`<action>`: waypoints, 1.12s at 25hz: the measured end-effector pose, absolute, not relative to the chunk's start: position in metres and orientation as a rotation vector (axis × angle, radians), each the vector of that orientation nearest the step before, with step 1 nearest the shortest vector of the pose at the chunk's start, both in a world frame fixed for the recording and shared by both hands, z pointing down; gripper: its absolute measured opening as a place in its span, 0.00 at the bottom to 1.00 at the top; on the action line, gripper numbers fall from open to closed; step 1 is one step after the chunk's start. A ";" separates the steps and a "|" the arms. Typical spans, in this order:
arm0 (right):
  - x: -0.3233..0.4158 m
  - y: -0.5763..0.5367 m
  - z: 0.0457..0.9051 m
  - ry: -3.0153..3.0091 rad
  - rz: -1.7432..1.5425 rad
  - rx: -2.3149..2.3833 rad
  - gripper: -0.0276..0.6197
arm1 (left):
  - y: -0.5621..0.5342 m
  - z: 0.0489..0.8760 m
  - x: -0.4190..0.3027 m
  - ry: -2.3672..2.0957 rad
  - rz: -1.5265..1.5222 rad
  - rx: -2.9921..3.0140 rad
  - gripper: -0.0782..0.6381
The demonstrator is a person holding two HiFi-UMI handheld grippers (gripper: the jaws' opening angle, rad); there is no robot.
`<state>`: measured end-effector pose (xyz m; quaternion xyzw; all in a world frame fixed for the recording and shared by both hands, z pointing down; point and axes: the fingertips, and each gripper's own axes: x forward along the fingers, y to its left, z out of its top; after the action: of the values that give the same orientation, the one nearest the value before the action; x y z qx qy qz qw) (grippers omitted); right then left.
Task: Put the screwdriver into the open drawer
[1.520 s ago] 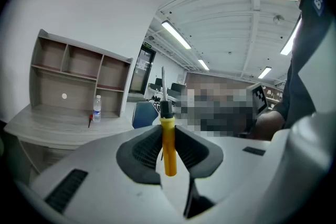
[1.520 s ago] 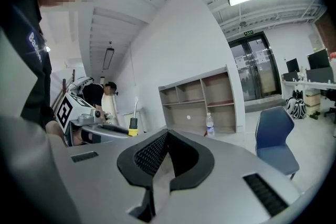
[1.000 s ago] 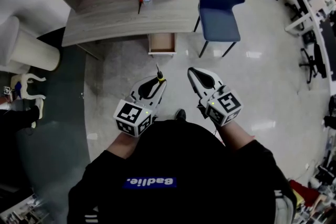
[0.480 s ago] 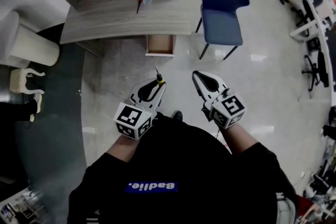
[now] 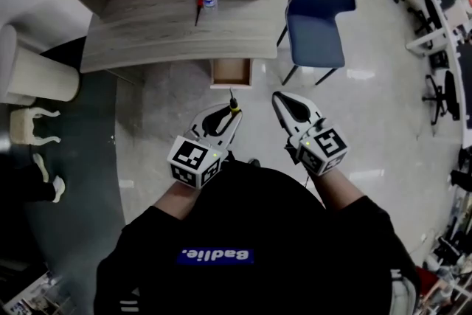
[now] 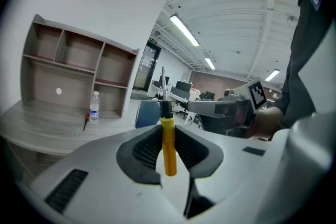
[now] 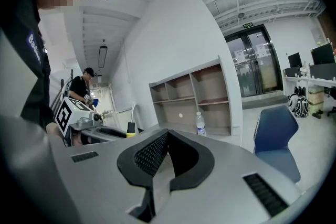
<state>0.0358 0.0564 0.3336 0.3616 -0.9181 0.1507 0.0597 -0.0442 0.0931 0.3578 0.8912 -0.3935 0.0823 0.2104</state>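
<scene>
Carrying stage, by my reading: the yellow-handled screwdriver with black collar and steel shaft is not yet in the open wooden drawer. It sits pinched in the left claw, handle between the pads, shaft pointing up and ahead toward the drawer. Drawer juts from under the front edge of the grey wood-grain worktop. Left claw is short of the drawer, with bare floor between them.

Remaining: close that gap, bring the tool over the drawer, let go.

Right claw is beside the left one, equally short of the drawer, pads pressed together on nothing. Both claws are held out in front of the person's body, roughly parallel, aimed near level toward the drawer, marker cubes rearward.
</scene>
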 end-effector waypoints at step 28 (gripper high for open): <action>-0.009 -0.087 0.365 -2.759 0.610 1.071 0.09 | -0.042 0.427 -0.064 -1.021 0.340 2.341 0.21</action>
<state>-0.0088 -0.0868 0.3648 0.3537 -0.9114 0.2015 0.0601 -0.0640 -0.0420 0.4266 0.8726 -0.3807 0.1268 0.2786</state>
